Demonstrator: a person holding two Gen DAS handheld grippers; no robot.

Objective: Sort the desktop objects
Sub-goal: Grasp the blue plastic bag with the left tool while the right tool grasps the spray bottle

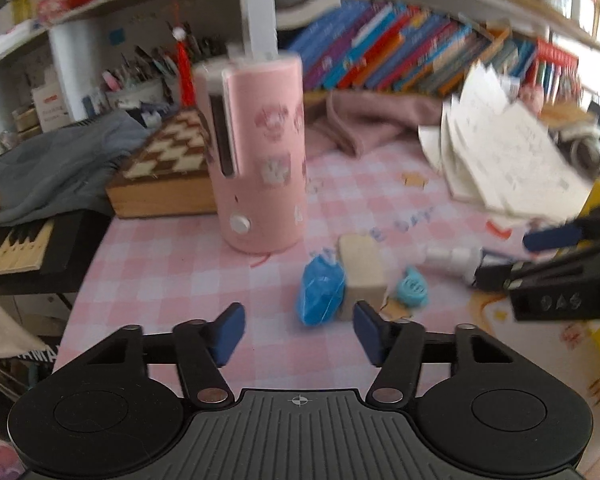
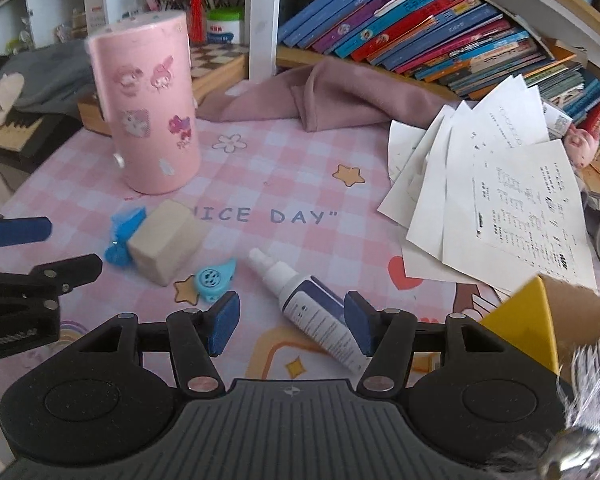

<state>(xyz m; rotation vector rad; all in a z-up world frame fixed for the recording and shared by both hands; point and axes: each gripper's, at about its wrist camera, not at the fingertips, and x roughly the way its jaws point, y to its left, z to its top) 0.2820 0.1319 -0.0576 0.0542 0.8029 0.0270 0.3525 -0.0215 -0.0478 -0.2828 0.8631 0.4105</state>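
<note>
Pink-and-white checked cloth [image 2: 260,160] covered the desk, and on it lay the small things to be sorted: a crumpled blue plastic wrapper [image 1: 320,292], touching a pale wooden block [image 1: 362,270] on its right, a light-blue drop-shaped clip [image 2: 214,278] just nearer, and a white spray bottle with a dark-blue label [image 2: 312,312] lying on its side. A tall pink cylindrical container with stickers [image 2: 148,104] stood farther off to the left.

The left gripper [image 1: 298,334] hovered with its jaws partly apart and empty, the wrapper and block just beyond its fingertips. The right gripper [image 2: 292,326] stood partly apart too; the bottle's near end lay beside its right pad, apparently not pinched.

The step looked like an approach before any pick. Next, the right gripper would probably need to straddle the bottle squarely before closing.
</note>
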